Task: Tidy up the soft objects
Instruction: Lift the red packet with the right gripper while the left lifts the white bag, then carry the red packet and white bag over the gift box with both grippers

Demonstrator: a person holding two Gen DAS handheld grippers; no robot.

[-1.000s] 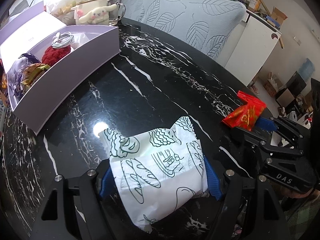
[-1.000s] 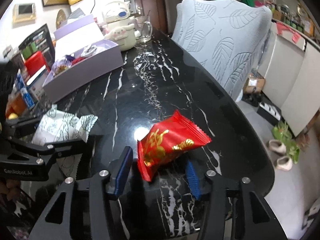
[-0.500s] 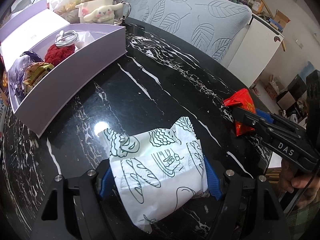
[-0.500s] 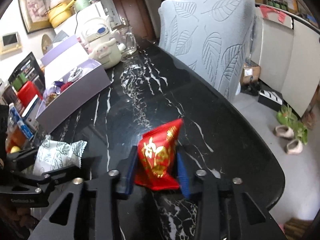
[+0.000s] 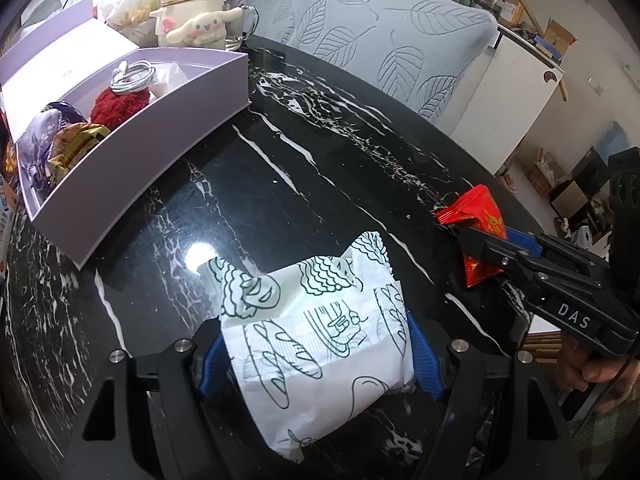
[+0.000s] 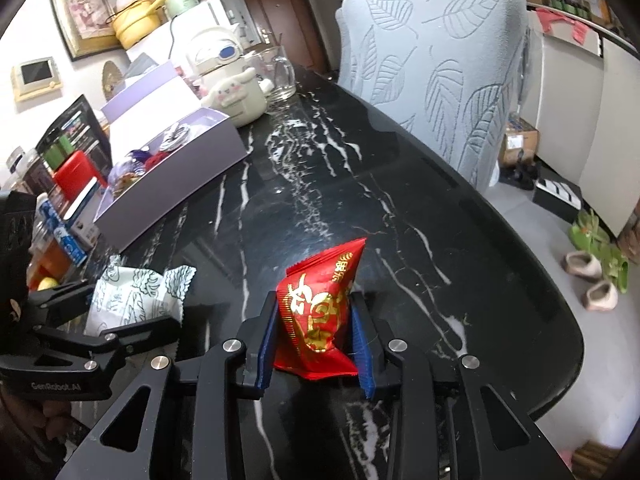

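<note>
My left gripper point(image 5: 316, 356) is shut on a white packet with green bread drawings point(image 5: 316, 332), held just above the black marble table point(image 5: 304, 184). My right gripper point(image 6: 316, 340) is shut on a red packet with gold characters point(image 6: 320, 308), lifted off the table near its right edge. The red packet point(image 5: 478, 216) and the right gripper point(image 5: 492, 244) show at the right of the left wrist view. The white packet point(image 6: 132, 296) shows at the left of the right wrist view. An open lilac box point(image 5: 132, 152) holding several soft items stands at the far left.
A cream character kettle point(image 5: 192, 20) and a glass mug point(image 6: 280, 76) stand behind the box. A leaf-patterned chair point(image 6: 436, 64) is against the table's far edge. Boxes and bottles point(image 6: 64, 200) crowd the left side. The rounded table edge point(image 6: 560, 308) is at the right.
My right gripper closed on the red packet, turned it upright and lifted it. My left gripper keeps its hold on the white packet and has moved closer to the lilac box.
</note>
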